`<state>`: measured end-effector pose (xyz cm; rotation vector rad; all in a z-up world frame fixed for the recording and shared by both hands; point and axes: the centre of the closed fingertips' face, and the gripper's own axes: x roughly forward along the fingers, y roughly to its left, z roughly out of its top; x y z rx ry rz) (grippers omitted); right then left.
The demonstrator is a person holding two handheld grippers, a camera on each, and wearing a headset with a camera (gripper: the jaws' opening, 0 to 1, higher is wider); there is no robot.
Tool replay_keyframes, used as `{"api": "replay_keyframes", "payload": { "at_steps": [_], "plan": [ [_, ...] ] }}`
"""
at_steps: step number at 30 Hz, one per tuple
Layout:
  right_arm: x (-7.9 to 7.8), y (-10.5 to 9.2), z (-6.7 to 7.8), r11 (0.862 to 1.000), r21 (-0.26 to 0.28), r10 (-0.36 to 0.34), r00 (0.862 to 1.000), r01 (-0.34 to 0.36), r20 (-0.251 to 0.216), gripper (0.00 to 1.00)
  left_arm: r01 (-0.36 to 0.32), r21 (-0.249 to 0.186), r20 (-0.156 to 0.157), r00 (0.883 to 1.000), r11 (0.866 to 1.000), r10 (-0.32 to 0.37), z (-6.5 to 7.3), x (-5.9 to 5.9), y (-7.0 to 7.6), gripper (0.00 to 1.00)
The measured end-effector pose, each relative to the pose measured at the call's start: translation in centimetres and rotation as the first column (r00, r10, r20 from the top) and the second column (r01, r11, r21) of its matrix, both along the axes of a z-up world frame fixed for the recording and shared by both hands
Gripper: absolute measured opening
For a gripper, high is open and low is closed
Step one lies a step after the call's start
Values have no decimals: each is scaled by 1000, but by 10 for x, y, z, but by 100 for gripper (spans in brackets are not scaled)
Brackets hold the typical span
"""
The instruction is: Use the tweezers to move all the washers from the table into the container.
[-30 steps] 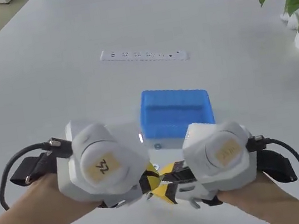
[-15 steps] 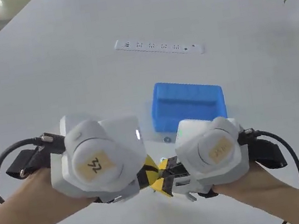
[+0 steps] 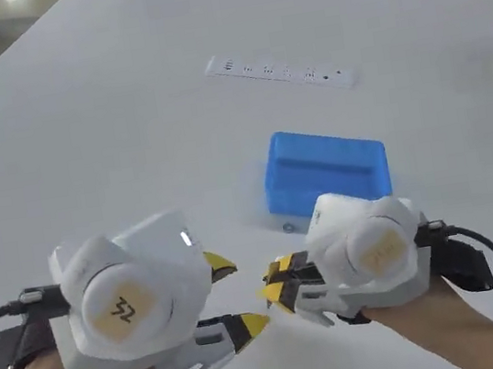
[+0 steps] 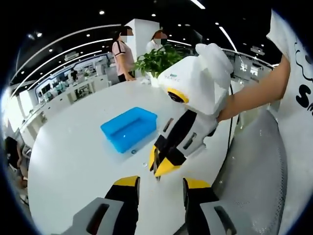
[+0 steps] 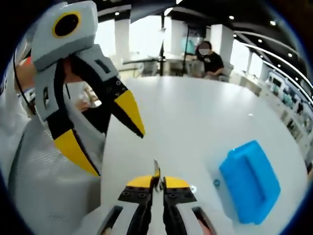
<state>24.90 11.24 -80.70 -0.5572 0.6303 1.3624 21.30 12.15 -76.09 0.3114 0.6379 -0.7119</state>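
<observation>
The blue container [image 3: 326, 171] stands on the white table [image 3: 129, 146], past both grippers. A small washer [image 3: 288, 227] lies just in front of it, also seen as the washer [image 4: 133, 152] and the washer [image 5: 216, 182]. My right gripper [image 3: 276, 291] is shut on thin metal tweezers [image 5: 156, 171], whose tip sticks up between its jaws. My left gripper [image 3: 238, 294] is open, its yellow tips spread wide, and holds nothing. It faces the right gripper [image 4: 164, 164] across a short gap. In the right gripper view the left gripper [image 5: 105, 129] hangs at upper left, beside the container [image 5: 249, 186].
A white power strip [image 3: 280, 70] lies farther back on the table. A potted plant [image 4: 159, 61] stands at the far edge, with people behind it. The near table edge runs right under both grippers.
The left gripper has pulled back from the right gripper, down and to the left, and its jaws have opened. The right gripper stays shut. The head camera has shifted.
</observation>
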Motion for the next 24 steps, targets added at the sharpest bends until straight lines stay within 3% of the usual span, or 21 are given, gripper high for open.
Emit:
{"api": "replay_keyframes", "payload": {
  "at_steps": [4, 6, 8, 9, 12, 19, 21, 24],
  "plan": [
    [21, -5, 8, 993, 57, -101, 994, 103, -29, 3, -121, -75, 50, 991, 990, 125, 9, 1, 8, 49],
    [30, -8, 11, 986, 80, -141, 989, 143, -38, 3, -152, -89, 80, 984, 984, 159, 13, 1, 12, 53],
    [40, -12, 12, 982, 87, -165, 985, 169, -49, 3, -197, -91, 147, 967, 976, 209, 20, 5, 20, 62],
    [43, -14, 12, 981, 87, -168, 985, 172, -50, 4, -209, -97, 152, 963, 973, 222, 21, 5, 21, 66],
    [50, -16, 11, 978, 89, -181, 981, 186, -64, 4, -254, -181, 144, 949, 950, 281, 24, 9, 21, 77],
    [54, -16, 8, 976, 90, -192, 978, 198, -78, 4, -273, -147, 166, 941, 951, 296, 17, 13, 24, 92],
    [54, -16, 7, 977, 87, -190, 979, 196, -72, 4, -281, -140, 137, 944, 950, 299, 10, 12, 24, 93],
    [56, -15, 6, 978, 85, -187, 980, 192, -69, 4, -276, -118, 123, 949, 954, 289, 4, 11, 23, 93]
  ]
}}
